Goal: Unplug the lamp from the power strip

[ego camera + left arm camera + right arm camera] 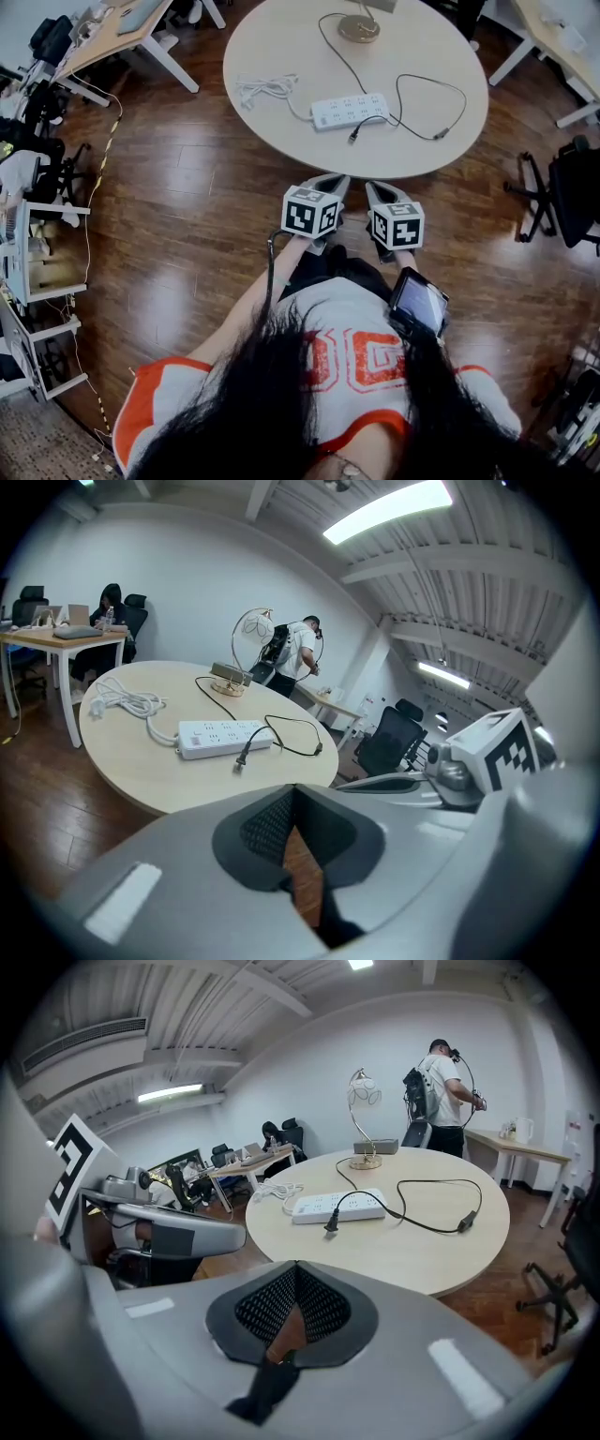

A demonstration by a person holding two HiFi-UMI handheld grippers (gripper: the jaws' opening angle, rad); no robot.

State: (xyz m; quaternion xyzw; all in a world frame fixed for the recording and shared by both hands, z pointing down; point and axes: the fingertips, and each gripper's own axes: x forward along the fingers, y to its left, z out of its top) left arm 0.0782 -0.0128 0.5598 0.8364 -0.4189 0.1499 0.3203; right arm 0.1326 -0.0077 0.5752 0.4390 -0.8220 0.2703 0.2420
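Hovering near the edge of the round surface [427, 56], the left tongs [334, 180] and right tongs [376, 187] are both closed tight and grip nothing. The plug [354, 137] lies loose just beside the white power strip [350, 110], its cord running to the lamp [359, 28].

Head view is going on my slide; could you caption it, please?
Black lamp plug lies unplugged beside white power strip on round beige table.
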